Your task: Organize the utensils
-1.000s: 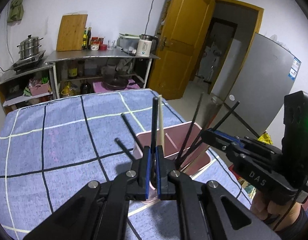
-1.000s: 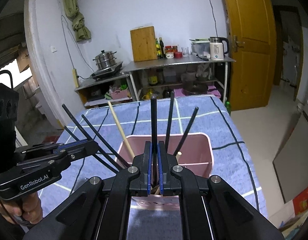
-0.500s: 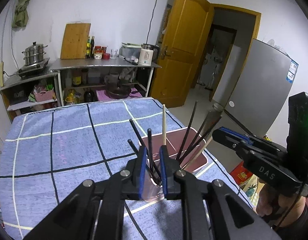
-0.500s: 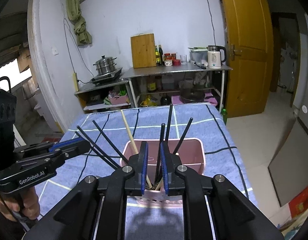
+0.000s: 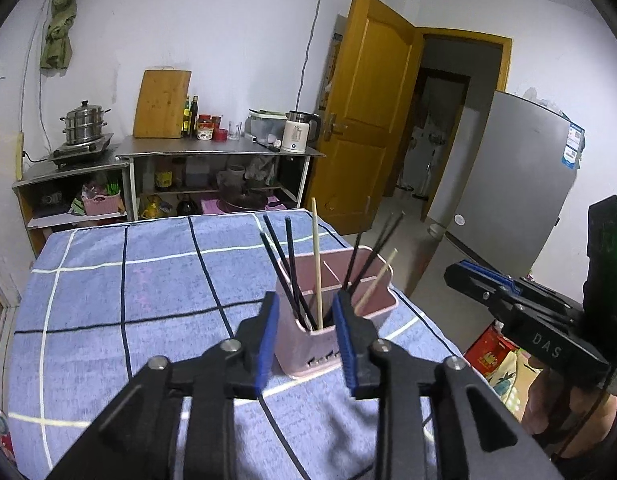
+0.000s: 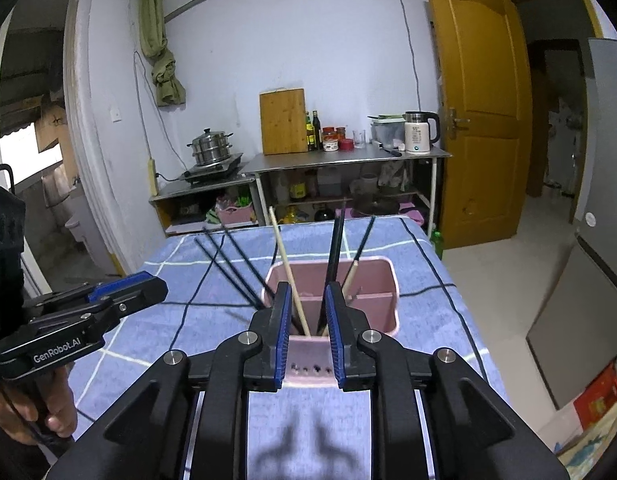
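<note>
- Your left gripper (image 5: 306, 338) and right gripper (image 6: 306, 338) have just been opening; both now stand apart and empty.
- The chopsticks (image 6: 335, 264) you released stand in the pink holder (image 6: 382, 280), near the bed's (image 5: 108, 320) right edge.
- You have pulled both grippers back, so I judge this placement finished.

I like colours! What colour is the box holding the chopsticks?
Pink. The box shows best in the right wrist view.
</note>
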### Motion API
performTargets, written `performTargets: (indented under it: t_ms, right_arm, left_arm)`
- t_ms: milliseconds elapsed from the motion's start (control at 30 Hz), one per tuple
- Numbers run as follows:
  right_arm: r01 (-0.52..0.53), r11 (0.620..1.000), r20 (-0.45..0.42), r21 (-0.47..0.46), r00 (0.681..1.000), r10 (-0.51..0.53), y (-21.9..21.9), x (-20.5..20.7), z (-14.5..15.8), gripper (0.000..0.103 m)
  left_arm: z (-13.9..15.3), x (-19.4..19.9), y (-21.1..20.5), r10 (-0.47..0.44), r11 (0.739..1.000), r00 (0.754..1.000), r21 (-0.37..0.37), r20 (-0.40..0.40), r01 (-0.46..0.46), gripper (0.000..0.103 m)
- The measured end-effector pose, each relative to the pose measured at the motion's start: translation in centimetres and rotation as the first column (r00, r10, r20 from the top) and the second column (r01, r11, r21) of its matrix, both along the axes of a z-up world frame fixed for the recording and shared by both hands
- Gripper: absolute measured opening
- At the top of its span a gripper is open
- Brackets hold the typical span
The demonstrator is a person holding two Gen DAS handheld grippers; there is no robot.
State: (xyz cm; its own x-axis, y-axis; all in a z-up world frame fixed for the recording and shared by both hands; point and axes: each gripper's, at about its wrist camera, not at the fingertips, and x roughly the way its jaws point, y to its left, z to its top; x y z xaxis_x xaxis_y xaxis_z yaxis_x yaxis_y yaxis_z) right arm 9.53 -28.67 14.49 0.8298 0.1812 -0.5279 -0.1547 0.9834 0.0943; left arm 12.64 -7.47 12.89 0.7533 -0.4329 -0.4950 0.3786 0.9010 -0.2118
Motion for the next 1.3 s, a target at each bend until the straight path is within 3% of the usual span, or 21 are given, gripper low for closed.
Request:
performTargets:
  t_ms: [633,933,1300]
  right_arm:
    - [0.001,0.999,0.029,-0.032,1.0,0.0,1.6,-6.8,-5.0,0.019]
    - [0.02,0.999,0.04,-0.037,0.999,-0.018,1.5,-8.8,-6.3,0.026]
    - [0.023,0.999,0.041,-0.04,0.999,-0.021,1.6,-9.5,-6.9,0.027]
  left_arm:
    - [-5.1,-7.6,0.6,0.041,0.998,0.994,0.041,0.1,-0.045,0.048]
    - [-6.9,-9.7,0.8,0.047,0.998,0.992,0.031,0.117,-0.05,0.049]
    - [-7.4,-10.4,0.6,0.059,0.997,0.99,0.031,0.13,-0.064,0.049]
